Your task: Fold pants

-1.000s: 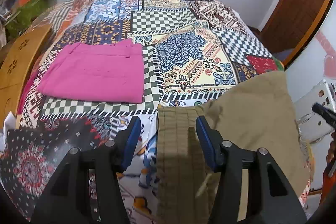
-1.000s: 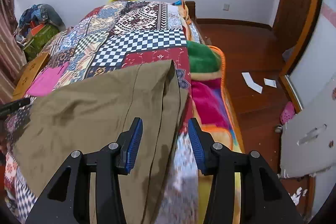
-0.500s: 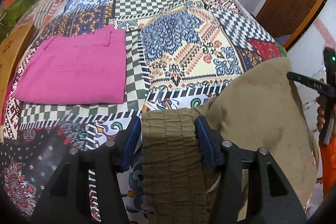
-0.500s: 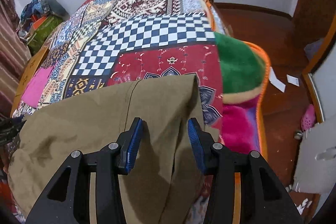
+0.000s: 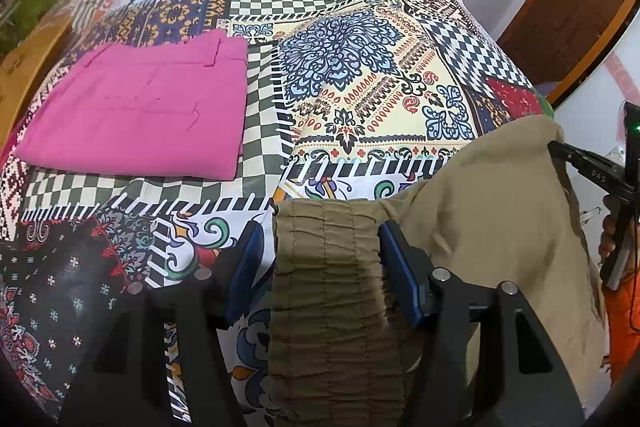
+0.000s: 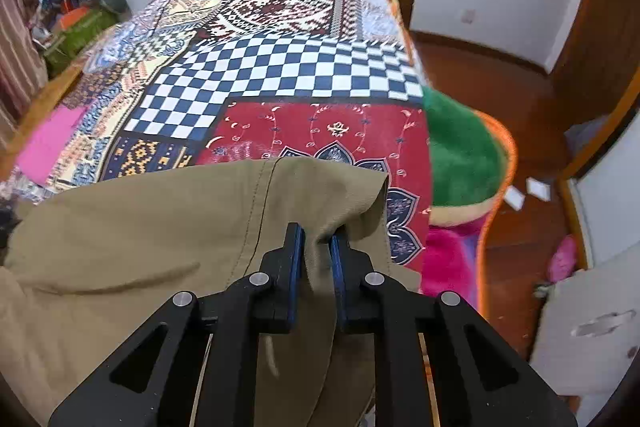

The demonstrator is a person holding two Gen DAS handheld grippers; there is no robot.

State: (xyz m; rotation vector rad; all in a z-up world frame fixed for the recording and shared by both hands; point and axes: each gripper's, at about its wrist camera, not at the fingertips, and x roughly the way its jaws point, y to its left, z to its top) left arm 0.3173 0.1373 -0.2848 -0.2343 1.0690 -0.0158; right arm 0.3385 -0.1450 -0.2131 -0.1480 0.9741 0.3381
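The khaki pants are spread across the near end of a bed covered by a patchwork bedspread. The cloth is an olive-tan twill, creased, with a stitched seam seen running down it in the right wrist view. The gathered elastic waistband, ribbed with rows of stitching, is draped toward the left wrist camera.

The left gripper is held with its jaws wide apart; the waistband is seen lying between the blue pads, the right pad touching its edge, the left pad clear of it.

The right gripper is closed on a raised fold of the khaki pants near the far hem corner, the jaws being pressed nearly together with only the cloth between them. In the left wrist view its black tip is seen at the far edge of the cloth, though blurred by the lens edge.

A folded pink garment is laid flat on the bedspread, well apart from the khaki cloth. No containers are clearly made out; a heap of coloured things beside the bed is too blurred to be told.
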